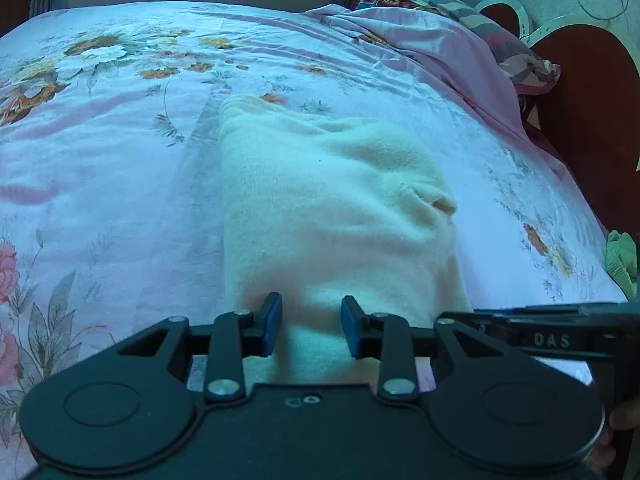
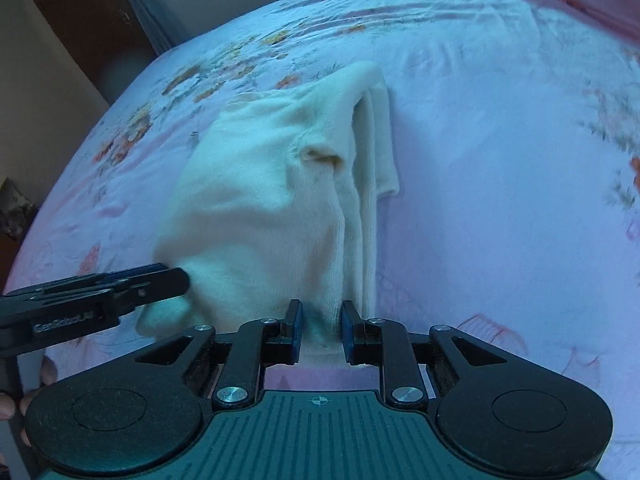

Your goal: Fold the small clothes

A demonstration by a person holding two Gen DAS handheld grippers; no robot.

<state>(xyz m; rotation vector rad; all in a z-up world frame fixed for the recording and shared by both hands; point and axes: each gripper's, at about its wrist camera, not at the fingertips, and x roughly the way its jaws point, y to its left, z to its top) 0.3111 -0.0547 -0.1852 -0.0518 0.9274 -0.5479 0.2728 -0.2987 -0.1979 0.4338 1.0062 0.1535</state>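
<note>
On my left side, the left hand-held gripper (image 1: 308, 322) sits at the near hem of the cream garment (image 1: 320, 208), its blue pads standing apart with cloth lying in the gap but not pressed, so I read it as loosely open rather than gripping. The garment lies on the floral bedsheet (image 1: 120, 160), already folded into a long strip whose long axis runs straight away from both grippers toward the far side of the bed; a small puckered opening shows partway up it. Moving right, the right hand-held gripper (image 2: 320, 326) is at the same near end, on the strip's right edge where the folded layers stack, and its pads are drawn in narrow on a bunch of that cream fabric. Both tools are about equally close to the near hem, side by side, nearly touching. My judgement is that the coming move is to carry this near end up and over toward the far end, along that long axis.
</note>
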